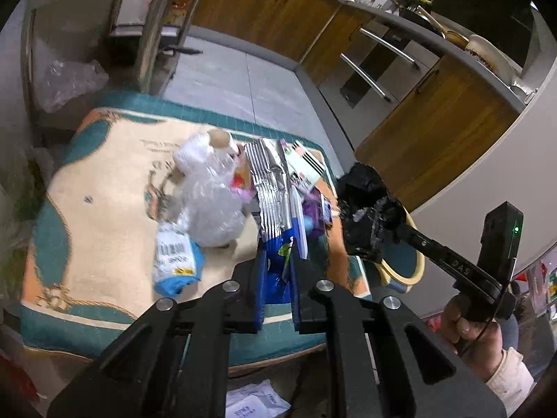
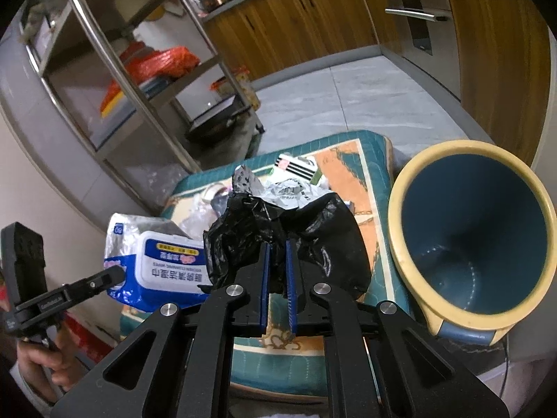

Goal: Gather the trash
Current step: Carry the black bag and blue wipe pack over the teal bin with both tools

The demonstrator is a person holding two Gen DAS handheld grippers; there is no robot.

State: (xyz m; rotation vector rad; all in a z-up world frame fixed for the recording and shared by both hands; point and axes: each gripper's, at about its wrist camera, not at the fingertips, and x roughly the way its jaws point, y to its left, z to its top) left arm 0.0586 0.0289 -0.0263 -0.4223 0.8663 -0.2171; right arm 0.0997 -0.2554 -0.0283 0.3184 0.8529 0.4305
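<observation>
Right gripper [image 2: 277, 261] pinches black bag [image 2: 313, 223] beside bin [image 2: 417, 174]; left gripper [image 1: 276, 244] clamps blue-silver wrapper [image 1: 275, 188].

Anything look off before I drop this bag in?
The blue bin lies tipped on its side beside the cushion, mouth toward the right tool, which grips the black bag.

Dim indoor light, soft shadows; heavy fisheye warp, black corners, slight motion blur.

Grey tiled floor [image 1: 222, 80], wooden cabinets [image 2: 299, 17] (grey countertop above), 1 metal shelving rack [image 2: 139, 80]
</observation>
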